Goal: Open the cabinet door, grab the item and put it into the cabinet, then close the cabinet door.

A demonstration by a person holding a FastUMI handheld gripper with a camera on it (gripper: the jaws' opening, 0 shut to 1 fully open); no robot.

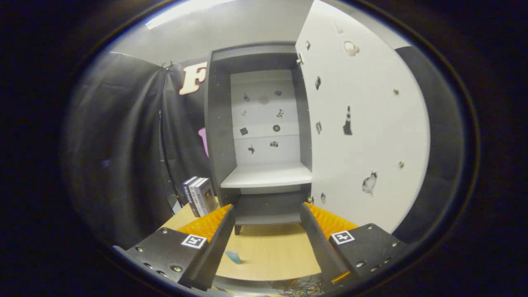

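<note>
The grey cabinet [264, 136] stands on the wooden table straight ahead of my fingers. Its white door [363, 123], covered with small stickers, is swung fully open to the right of the opening. Inside, a white shelf [267, 175] lies bare, with a stickered white back panel above it. A small pale blue item [233, 256] lies on the table between my fingers, close to the left one and partly hidden by it. My gripper [267, 214] is open, with nothing between its fingers, a short way in front of the cabinet's base.
Three books [200, 196] stand upright on the wooden table [272, 251] just left of the cabinet. Black cloth hangs along the left side. The table's near edge runs below my fingers, with cables under it.
</note>
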